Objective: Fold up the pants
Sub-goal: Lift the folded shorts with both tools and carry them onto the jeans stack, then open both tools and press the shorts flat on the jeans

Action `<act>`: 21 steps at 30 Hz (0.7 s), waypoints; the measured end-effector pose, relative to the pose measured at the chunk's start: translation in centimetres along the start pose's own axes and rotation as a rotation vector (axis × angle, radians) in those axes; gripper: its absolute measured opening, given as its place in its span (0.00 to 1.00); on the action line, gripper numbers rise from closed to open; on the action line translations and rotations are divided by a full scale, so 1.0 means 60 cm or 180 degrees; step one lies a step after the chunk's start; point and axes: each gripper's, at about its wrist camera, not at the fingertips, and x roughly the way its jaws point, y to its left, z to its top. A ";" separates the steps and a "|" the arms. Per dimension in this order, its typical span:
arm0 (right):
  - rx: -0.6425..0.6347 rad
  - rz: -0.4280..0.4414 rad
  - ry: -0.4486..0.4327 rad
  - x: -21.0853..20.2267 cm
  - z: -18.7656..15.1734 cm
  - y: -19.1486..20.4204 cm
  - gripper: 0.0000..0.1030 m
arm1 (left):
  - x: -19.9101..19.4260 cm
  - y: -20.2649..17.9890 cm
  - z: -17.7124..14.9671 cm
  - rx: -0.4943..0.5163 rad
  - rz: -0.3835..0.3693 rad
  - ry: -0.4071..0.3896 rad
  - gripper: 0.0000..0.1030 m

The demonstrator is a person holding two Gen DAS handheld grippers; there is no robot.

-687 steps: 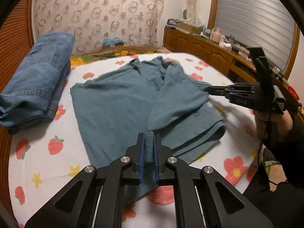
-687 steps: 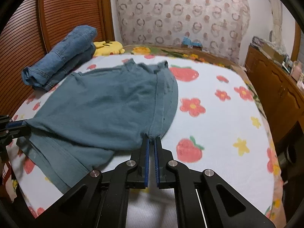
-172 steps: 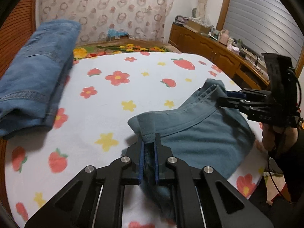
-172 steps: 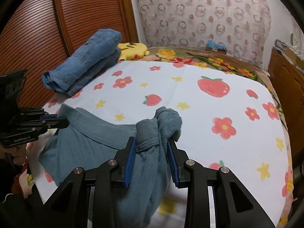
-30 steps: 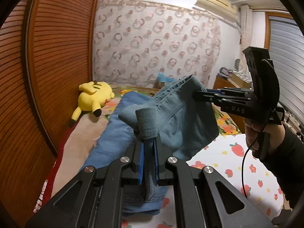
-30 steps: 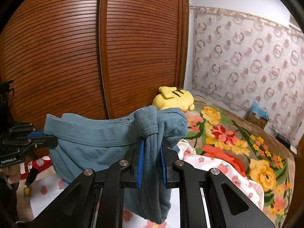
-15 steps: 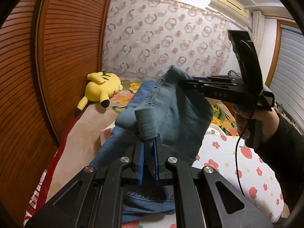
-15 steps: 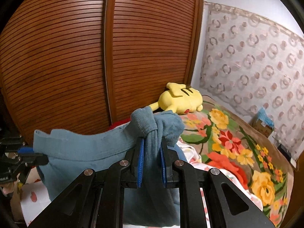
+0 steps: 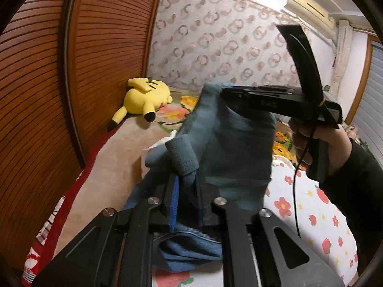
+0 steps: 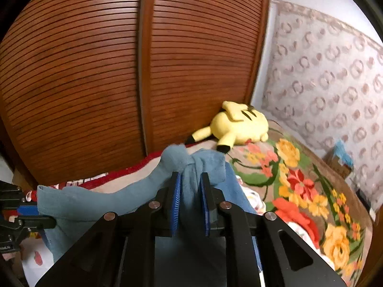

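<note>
The folded teal pants (image 9: 234,148) hang between my two grippers, just above a stack of blue jeans (image 9: 186,248) on the bed. My left gripper (image 9: 186,191) has a bunched corner of the pants between its jaws, which are opening, and its blue pad (image 9: 173,196) shows bare. In the left wrist view my right gripper (image 9: 222,91) reaches in from the right at the pants' far upper corner. In its own view, my right gripper (image 10: 190,201) is also opening, with the cloth (image 10: 95,203) loose between its pads. My left gripper (image 10: 36,215) shows at the left edge.
A yellow plush toy (image 9: 146,95) lies on the bed by the slatted wooden wardrobe doors (image 9: 95,59). A flowered blanket (image 10: 299,191) covers the right of the bed. A hand (image 9: 308,138) in a dark sleeve holds the right gripper. The flower-print sheet (image 9: 311,215) lies lower right.
Both grippers have carried the pants lower and closer to the wardrobe, over the jeans. Both pairs of jaws have parted and no longer pinch the cloth tight.
</note>
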 end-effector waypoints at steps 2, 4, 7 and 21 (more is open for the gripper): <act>0.0098 0.0019 -0.0031 -0.010 -0.002 -0.011 0.26 | -0.007 0.003 0.006 0.0010 0.0044 -0.0059 0.33; 0.0130 -0.0024 -0.0103 -0.028 -0.008 -0.020 0.32 | -0.014 0.005 0.016 0.0014 -0.0031 -0.0118 0.49; 0.0147 -0.0013 -0.0151 -0.060 -0.022 -0.029 0.32 | -0.018 -0.007 0.029 0.0108 -0.0050 -0.0189 0.55; 0.0307 0.0115 0.0067 -0.045 -0.068 -0.058 0.32 | 0.078 -0.028 -0.009 0.0349 -0.0048 0.0366 0.55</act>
